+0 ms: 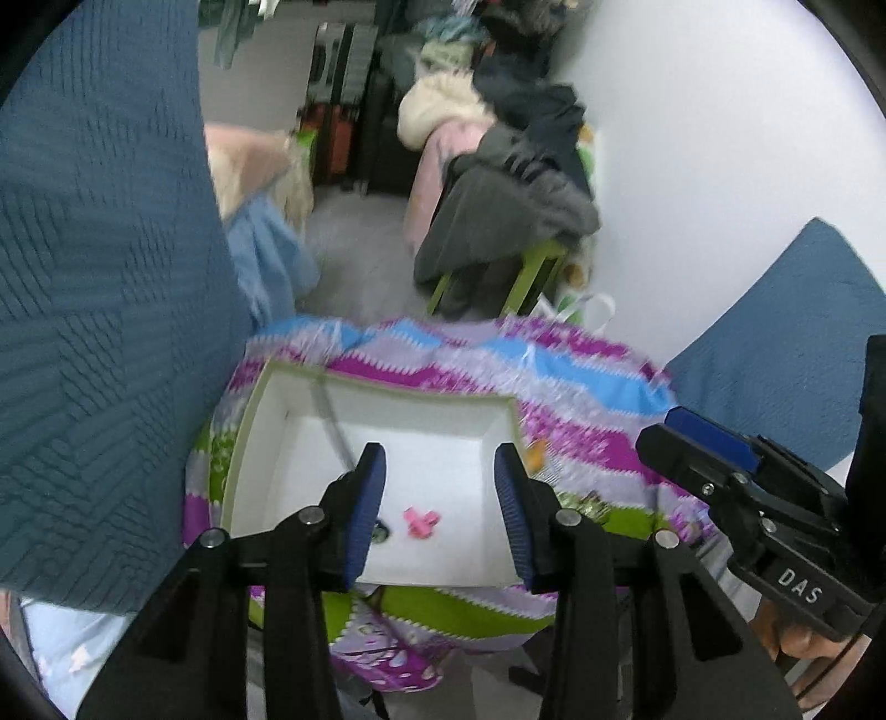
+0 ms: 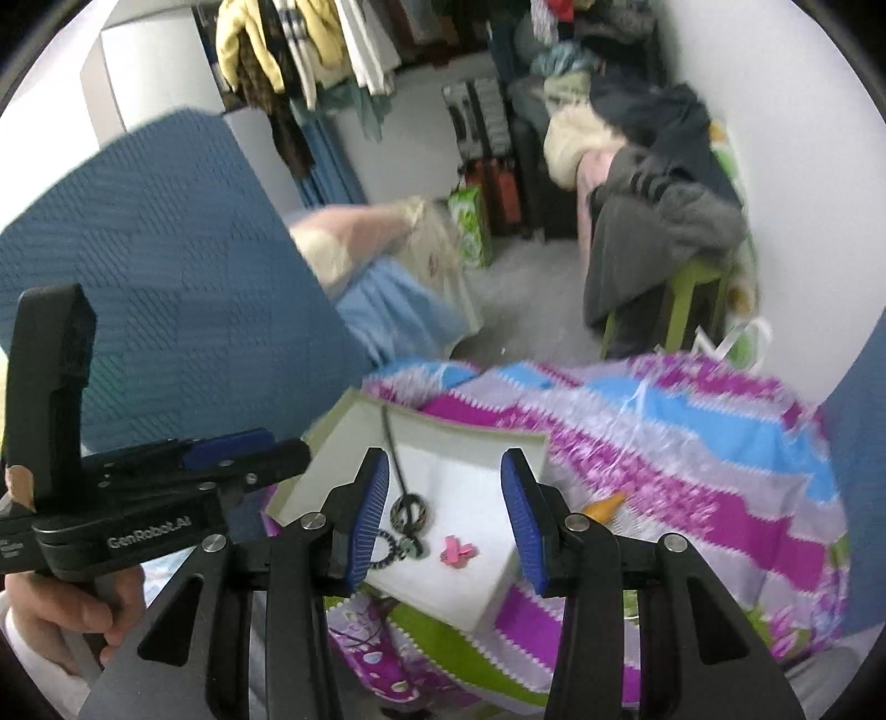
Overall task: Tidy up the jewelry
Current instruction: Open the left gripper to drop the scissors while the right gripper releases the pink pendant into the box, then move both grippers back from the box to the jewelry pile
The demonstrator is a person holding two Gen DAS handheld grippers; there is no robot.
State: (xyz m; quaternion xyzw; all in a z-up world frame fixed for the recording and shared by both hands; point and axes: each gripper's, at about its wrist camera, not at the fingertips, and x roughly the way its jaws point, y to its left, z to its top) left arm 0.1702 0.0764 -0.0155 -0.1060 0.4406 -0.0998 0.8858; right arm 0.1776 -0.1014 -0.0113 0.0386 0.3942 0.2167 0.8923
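Observation:
A white open box [image 1: 277,443] [image 2: 476,443] sits on a bright patterned cloth. Inside lie a pink clip [image 1: 422,522] [image 2: 457,550], a dark cord necklace with a ring pendant [image 2: 408,510] and a dark beaded bracelet [image 2: 387,548]. A small orange piece [image 2: 606,507] [image 1: 535,456] lies on the cloth right of the box. My left gripper [image 1: 440,509] is open and empty above the box's near edge. My right gripper [image 2: 446,509] is open and empty over the box. Each gripper shows at the side of the other's view.
The cloth [image 2: 692,443] is striped purple, blue and green. Blue textured cushions [image 1: 99,277] [image 2: 166,277] stand left and right. Behind are a green stool piled with clothes [image 1: 509,221], luggage and hanging clothes [image 2: 310,50].

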